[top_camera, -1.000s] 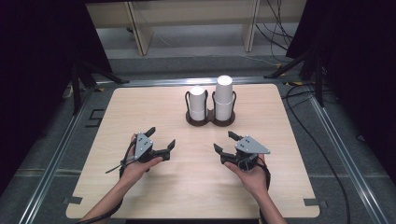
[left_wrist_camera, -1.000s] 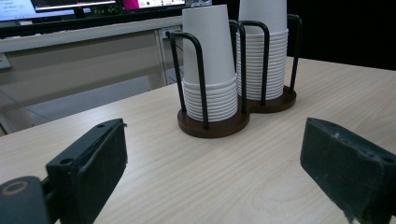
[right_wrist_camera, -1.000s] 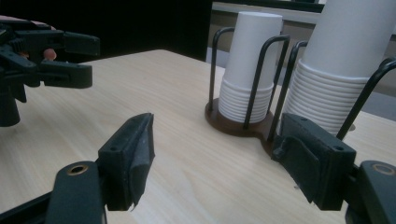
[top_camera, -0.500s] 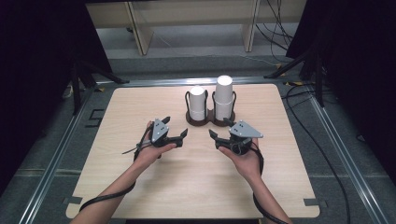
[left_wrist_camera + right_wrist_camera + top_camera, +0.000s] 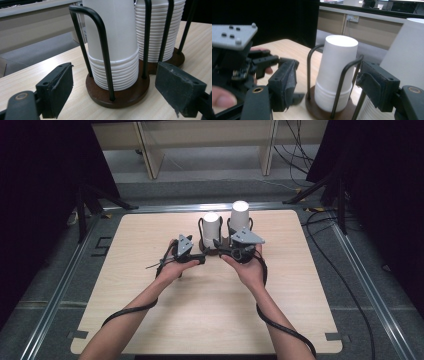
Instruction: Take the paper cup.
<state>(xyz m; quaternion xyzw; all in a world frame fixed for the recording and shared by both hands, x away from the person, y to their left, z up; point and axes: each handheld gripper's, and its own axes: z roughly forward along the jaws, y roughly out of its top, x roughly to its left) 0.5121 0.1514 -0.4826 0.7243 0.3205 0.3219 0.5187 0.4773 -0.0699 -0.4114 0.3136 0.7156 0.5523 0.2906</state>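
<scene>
- The shorter cup stack stands upside down in the left-hand cell of the wire cup holder, on the far middle of the table; in the left gripper view its nested rims show as a close band of ridges near the base, with the smooth wall of the top cup above.
- Handling, as a judgement: thin white paper, very light, and easily dented; the wall is smooth and tapered, so a hard pinch would crush it or slip; the top cup is best taken gently across its wall above the ridged band and lifted straight up between the wires; nested cups may cling, so more than one could come away.
- The holder around it is bent black wire, stiff loops set in a round dark brown base; the base looks heavy enough to stay put, though I cannot be sure.
- Right of that stack, in the holder's other cell, the taller cup stack rises higher, the same white paper with many more ribbed rims.
- Just in front of the holder, the left gripper has been closing its jaws yet stands unclenched; the pads flank the holder's base with nothing pressed between.
- The right gripper, close by the holder's right front, has likewise been closing and grasps nothing; its view frames the shorter stack between its spread pads.
- The table beneath is pale wood-grain laminate, matte and flat.
</scene>
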